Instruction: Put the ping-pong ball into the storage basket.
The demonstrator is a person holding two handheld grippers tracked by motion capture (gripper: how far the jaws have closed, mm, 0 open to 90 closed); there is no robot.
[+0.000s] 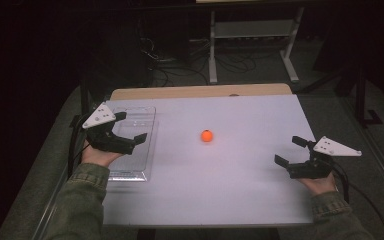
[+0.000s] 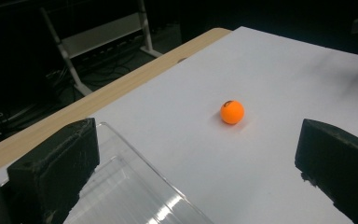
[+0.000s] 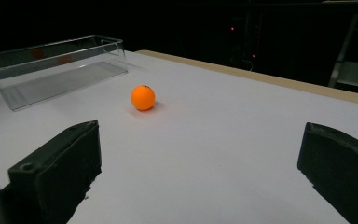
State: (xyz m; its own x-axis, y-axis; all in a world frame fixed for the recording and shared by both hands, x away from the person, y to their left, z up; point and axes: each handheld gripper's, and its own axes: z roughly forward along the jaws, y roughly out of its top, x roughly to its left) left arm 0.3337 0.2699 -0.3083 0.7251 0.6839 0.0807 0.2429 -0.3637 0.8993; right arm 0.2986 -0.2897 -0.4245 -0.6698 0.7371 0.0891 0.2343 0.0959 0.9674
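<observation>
Clear tray (image 1: 135, 150) holds nothing; orange ball (image 1: 207, 135) on table (image 1: 230, 190); both grippers gape wide.

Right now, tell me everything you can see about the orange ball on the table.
The orange ball is small, round and smooth, with a matte plastic look and a small dark mark near its top. It sits alone on the white tabletop, roughly midway between the two grippers, casting a soft shadow. Nothing touches it but the table. The clear plastic tray lies off to its left, apart from it. Both the left gripper and the right gripper are open and well away from it.
</observation>
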